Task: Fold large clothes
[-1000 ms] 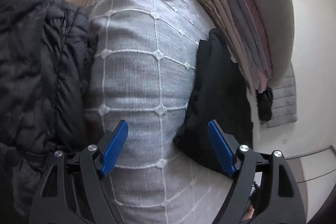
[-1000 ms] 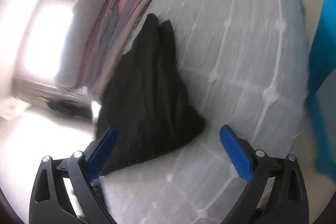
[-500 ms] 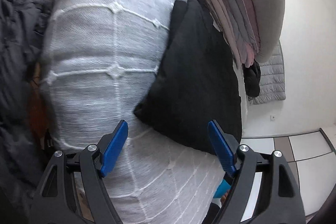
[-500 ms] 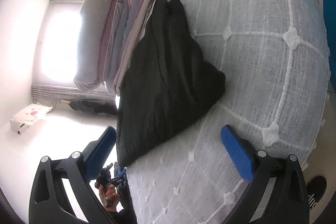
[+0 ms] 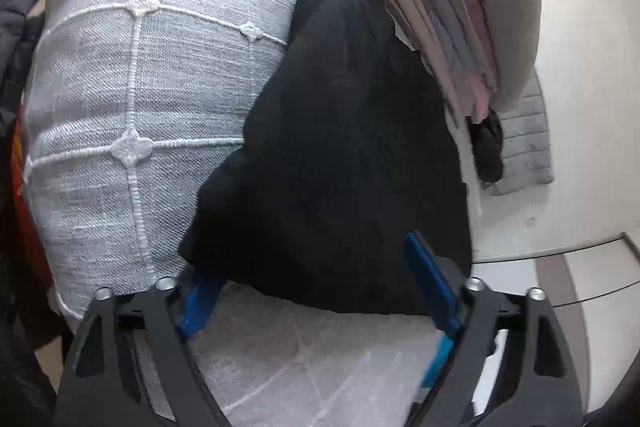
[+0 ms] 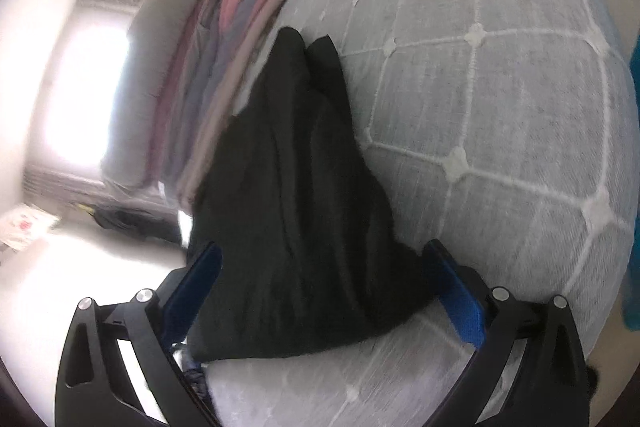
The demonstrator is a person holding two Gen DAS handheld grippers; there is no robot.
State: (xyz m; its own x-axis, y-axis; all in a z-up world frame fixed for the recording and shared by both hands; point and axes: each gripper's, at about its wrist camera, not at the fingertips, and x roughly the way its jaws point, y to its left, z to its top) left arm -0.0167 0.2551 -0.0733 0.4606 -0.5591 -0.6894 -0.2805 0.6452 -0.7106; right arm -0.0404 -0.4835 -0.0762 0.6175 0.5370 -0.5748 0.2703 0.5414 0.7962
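We see the folded black garment (image 5: 352, 155) on the bed (image 5: 132, 75) — its near edge sits between both grippers' jaws, left gripper (image 5: 320, 291) and right gripper (image 6: 320, 291), all spread apart.

We see daylight flooding in from a window (image 6: 80, 87) in the right wrist view, blown out to pure white, with glare washing the wall and floor around it and softening the folded clothes stack (image 6: 216, 87) into blur. In both views the black garment (image 5: 352, 155) reads as a nearly featureless dark mass, its folds barely visible. Fisheye distortion bulges the grey bedspread (image 5: 132, 99) and darkens the frame corners; the left wrist view is more evenly lit and sharper in the weave.
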